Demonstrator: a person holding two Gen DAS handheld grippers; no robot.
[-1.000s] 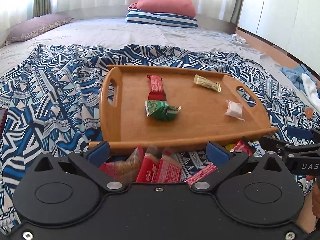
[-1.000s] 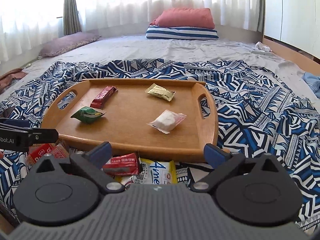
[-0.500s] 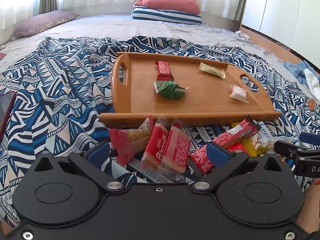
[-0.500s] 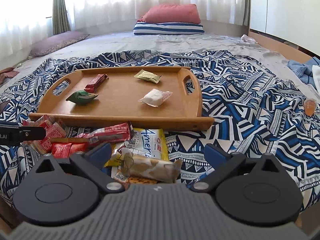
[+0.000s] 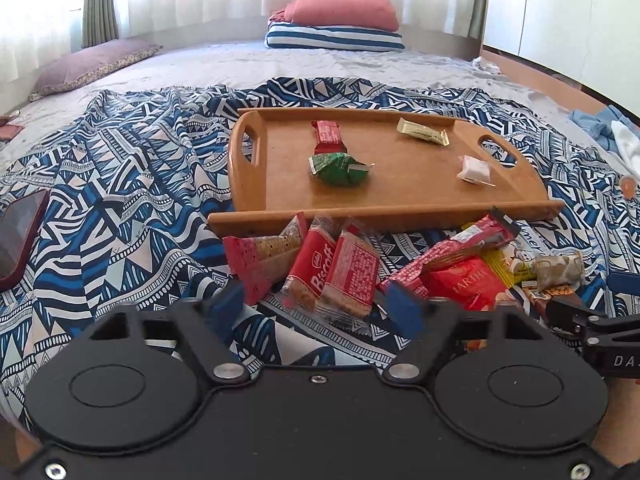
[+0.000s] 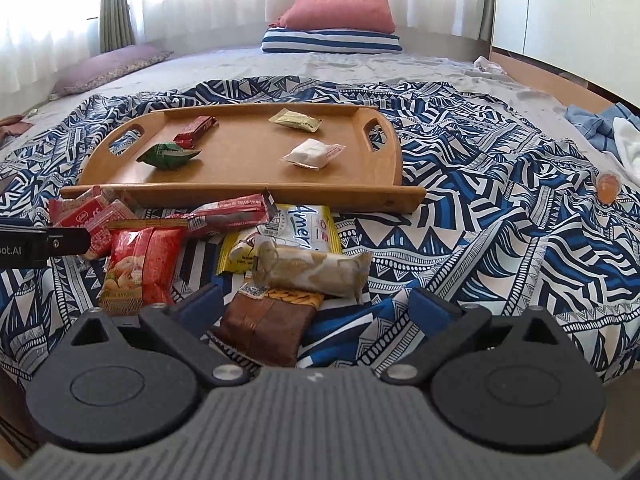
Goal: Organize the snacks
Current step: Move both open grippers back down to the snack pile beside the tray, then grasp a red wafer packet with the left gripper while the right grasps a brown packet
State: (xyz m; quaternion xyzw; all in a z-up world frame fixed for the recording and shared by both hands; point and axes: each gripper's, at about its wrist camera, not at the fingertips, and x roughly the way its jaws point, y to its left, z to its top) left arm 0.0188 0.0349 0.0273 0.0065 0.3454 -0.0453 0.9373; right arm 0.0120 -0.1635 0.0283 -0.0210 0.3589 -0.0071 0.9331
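A wooden tray [image 5: 420,200] [image 6: 256,160] lies on the patterned blanket. On it are a red bar [image 5: 329,134], a green packet [image 5: 338,168], a gold sachet [image 5: 423,135] and a white packet [image 5: 473,170]. A pile of loose snacks lies in front of the tray: red Biscoff packs [image 5: 320,270], a long red bar [image 6: 230,216], a red bag [image 6: 142,268], a beige bar [image 6: 312,270] and a brown packet [image 6: 266,326]. My left gripper [image 5: 316,306] is open and empty above the Biscoff packs. My right gripper [image 6: 316,306] is open and empty above the brown packet.
A dark phone [image 5: 20,236] lies on the blanket at the left. A small orange cup [image 6: 608,186] sits at the right. Pillows [image 5: 340,20] lie at the far end of the bed. Blue and white clothes [image 6: 612,132] lie at the right edge.
Both grippers have pulled back from the tray and toward me. The snack pile in front of the tray has come fully into view. Both stay open.
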